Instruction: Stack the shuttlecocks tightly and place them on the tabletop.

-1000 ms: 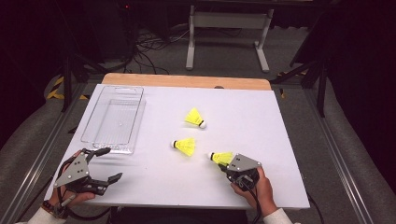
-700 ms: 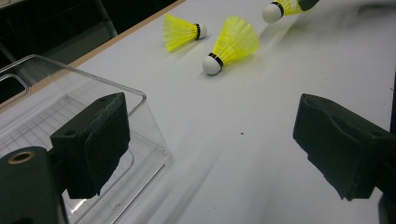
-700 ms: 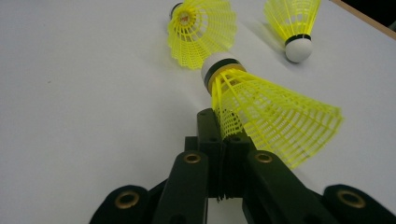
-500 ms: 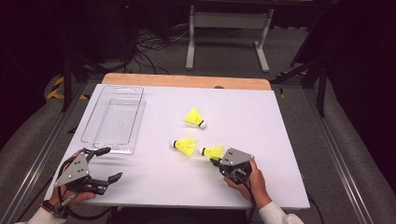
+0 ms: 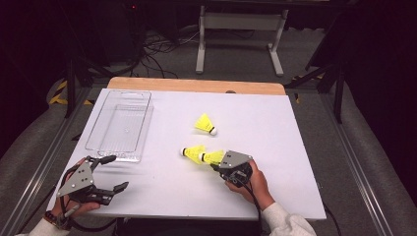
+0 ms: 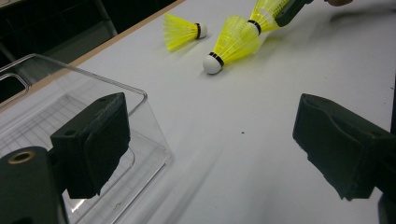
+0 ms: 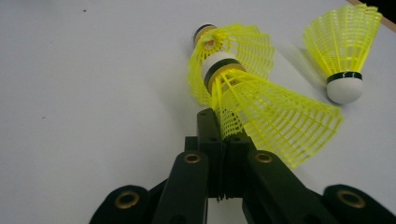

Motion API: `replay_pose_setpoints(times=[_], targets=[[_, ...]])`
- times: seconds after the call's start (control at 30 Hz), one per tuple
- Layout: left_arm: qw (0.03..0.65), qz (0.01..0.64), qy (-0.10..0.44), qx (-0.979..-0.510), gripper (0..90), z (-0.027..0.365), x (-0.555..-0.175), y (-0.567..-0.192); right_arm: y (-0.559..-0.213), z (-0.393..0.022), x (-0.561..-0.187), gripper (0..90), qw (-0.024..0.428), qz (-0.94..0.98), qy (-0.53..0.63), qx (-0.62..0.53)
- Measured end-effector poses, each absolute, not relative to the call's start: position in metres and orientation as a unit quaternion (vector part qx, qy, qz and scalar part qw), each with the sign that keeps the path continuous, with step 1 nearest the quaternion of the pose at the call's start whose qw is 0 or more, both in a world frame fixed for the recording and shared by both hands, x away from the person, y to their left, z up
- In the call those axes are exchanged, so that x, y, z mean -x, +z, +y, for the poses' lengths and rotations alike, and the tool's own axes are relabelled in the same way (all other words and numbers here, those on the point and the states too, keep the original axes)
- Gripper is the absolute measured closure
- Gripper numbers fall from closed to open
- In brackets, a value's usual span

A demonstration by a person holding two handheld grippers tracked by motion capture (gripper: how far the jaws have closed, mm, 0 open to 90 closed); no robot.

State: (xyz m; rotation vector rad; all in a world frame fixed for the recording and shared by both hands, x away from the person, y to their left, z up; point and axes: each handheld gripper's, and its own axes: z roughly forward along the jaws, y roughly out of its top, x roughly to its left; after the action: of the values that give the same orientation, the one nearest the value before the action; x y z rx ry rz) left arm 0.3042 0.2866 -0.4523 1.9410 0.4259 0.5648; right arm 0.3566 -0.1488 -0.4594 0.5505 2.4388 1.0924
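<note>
The right gripper (image 7: 223, 140) pinches the skirt of a yellow plastic shuttlecock (image 7: 261, 107), whose cork tip pokes into, and partly hides, another yellow shuttlecock (image 7: 243, 44) ahead. The left gripper (image 6: 210, 149) stands wide apart.

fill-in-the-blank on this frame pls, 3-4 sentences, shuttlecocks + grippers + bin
1. The right gripper is shut on the skirt of a ____ shuttlecock.
2. The held shuttlecock's cork tip pokes into the skirt of the middle shuttlecock, which ____ on the table.
3. The clear bin holds ____ shuttlecocks.
4. The left gripper, near the bin, has its jaws ____.

Missing words: yellow; lies; no; open
</note>
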Motion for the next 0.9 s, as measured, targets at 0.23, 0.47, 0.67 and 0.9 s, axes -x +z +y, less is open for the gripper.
replay_pose_setpoints(times=[0.23, 0.47, 0.67, 0.9], targets=[[0.511, 0.175, 0.234, -0.808, 11.9, 0.286, -0.304, -0.452, -0.462, -0.141, -0.367, 89.4, 0.201, 0.878, 0.391, -0.191], [0.51, 0.175, 0.232, -0.809, 12.2, 0.286, -0.304, -0.453, -0.464, -0.133, -0.375, 89.4, 0.198, 0.881, 0.39, -0.181], [0.509, 0.173, 0.232, -0.81, 12.3, 0.286, -0.304, -0.453, -0.466, -0.125, -0.382, 89.4, 0.194, 0.883, 0.393, -0.168], [0.51, 0.173, 0.229, -0.811, 12.4, 0.286, -0.304, -0.453, -0.469, -0.117, -0.389, 89.3, 0.187, 0.886, 0.394, -0.16]])
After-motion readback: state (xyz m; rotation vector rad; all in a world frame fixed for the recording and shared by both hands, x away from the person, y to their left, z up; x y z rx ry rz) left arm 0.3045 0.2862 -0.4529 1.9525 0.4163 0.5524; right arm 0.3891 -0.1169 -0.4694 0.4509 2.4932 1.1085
